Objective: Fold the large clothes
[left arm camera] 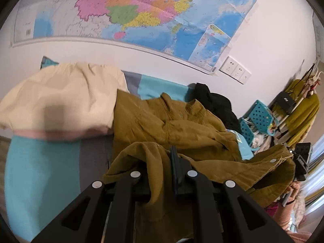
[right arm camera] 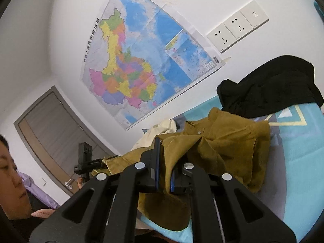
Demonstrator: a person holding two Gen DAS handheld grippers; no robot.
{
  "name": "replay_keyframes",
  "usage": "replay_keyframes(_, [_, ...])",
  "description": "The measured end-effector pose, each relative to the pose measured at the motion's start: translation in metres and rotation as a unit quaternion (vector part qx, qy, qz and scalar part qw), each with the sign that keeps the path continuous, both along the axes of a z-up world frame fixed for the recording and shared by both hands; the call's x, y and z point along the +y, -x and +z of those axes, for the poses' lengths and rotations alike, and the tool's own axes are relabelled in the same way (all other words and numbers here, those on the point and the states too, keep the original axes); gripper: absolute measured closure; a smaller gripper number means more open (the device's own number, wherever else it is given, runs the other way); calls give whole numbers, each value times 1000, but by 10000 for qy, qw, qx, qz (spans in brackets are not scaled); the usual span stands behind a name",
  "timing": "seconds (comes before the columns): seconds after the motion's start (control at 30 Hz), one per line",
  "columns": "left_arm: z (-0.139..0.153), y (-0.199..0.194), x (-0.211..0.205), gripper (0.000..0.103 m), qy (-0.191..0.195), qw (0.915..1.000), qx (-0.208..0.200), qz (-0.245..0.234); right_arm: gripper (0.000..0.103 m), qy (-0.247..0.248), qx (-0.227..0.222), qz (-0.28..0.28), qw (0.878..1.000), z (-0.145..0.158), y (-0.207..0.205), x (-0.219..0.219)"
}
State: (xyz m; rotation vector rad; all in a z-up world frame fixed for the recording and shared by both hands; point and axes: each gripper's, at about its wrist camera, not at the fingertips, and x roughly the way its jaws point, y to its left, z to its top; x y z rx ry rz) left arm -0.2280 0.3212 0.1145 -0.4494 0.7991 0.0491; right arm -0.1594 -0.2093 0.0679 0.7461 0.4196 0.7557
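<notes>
Olive corduroy shirt pinched by L claw & R claw (both clamped).

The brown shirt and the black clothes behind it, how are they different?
The brown shirt is mustard-brown; the black clothes are black. The brown shirt is pinched by both the left gripper and the right gripper and partly lifted; the black clothes lie untouched in a heap by the wall. The brown shirt shows a button; none shows on the black clothes. Both are crumpled, not folded, on the blue bedcover.
</notes>
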Motion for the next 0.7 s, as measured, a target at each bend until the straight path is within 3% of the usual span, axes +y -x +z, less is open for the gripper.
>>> replay_keyframes(0.27, [9,-37,-13,91,-738,9972,54,65,96,-102,182,-140,9997,-6,-24,-5])
replay_keyframes(0.7, [13,-57,-26,91,-1351,9908,-53,66,95,-201,434,-282,9985,-17,-54,-14])
